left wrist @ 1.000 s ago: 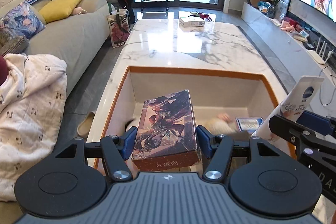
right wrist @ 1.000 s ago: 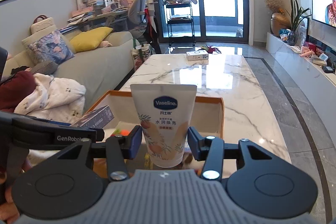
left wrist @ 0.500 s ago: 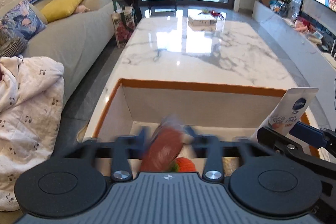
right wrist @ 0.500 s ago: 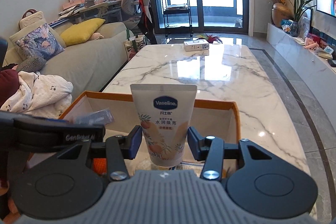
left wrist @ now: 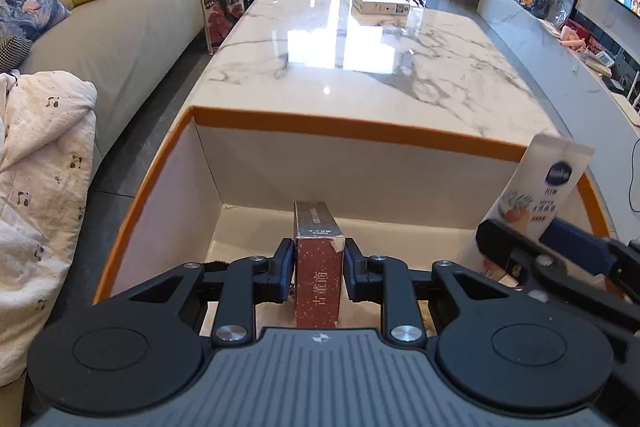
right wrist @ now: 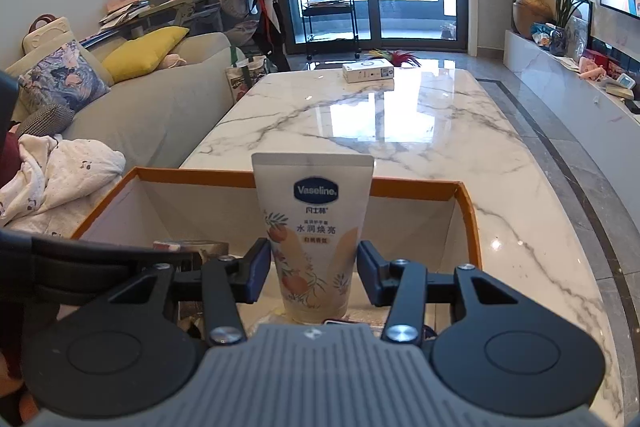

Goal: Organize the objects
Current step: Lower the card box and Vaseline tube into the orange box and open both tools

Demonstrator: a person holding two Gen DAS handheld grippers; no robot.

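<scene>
Over the orange-rimmed box [left wrist: 360, 135], a red carton [left wrist: 319, 267] is squeezed on edge by the closing left gripper [left wrist: 318, 273]; at 3 o'clock, a lotion tube [right wrist: 314, 227] is clamped upright by the right gripper [right wrist: 314, 273].

- Red-brown box [left wrist: 319, 275]: narrow card box standing on its edge, speckled red spine with printed characters facing the left wrist camera, top corner scuffed white. It sits between the left gripper's [left wrist: 318, 273] pads, down inside the storage box near the middle of the floor.
- Vaseline tube [right wrist: 314, 235]: cream squeeze tube, blue oval logo, fruit print, crimped flat end up, roughly upright. Held mid-body over the storage box's right side; cap end is hidden below.
- Storage box [left wrist: 360, 135]: open, white inside, orange rim, on the near end of the marble table. A few small items lie on its floor, too obscured to identify.
</scene>
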